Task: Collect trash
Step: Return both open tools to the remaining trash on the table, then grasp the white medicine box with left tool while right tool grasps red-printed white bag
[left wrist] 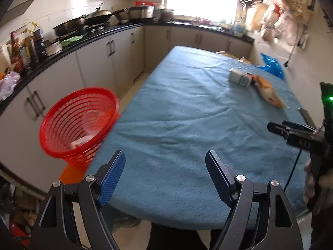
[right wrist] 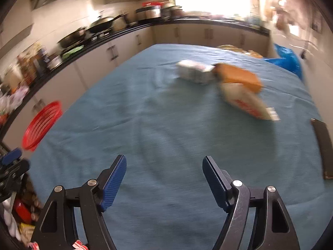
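A red mesh basket (left wrist: 79, 125) stands left of the blue-clothed table (left wrist: 177, 114), with pale trash inside. It also shows in the right wrist view (right wrist: 41, 123). A grey-white packet (left wrist: 239, 77) and an orange-and-white snack bag (left wrist: 268, 92) lie at the table's far right; both appear blurred in the right wrist view, the packet (right wrist: 195, 71) and the bag (right wrist: 243, 89). My left gripper (left wrist: 165, 177) is open and empty over the table's near edge. My right gripper (right wrist: 164, 179) is open and empty above the cloth, short of the trash; it also shows in the left wrist view (left wrist: 276, 128).
A black-topped counter (left wrist: 68, 50) with pans and bottles runs along the left and back. A blue plastic bag (left wrist: 272, 64) sits beyond the table's far right corner. A dark flat object (right wrist: 322, 148) lies at the table's right edge. Bags hang on the right wall.
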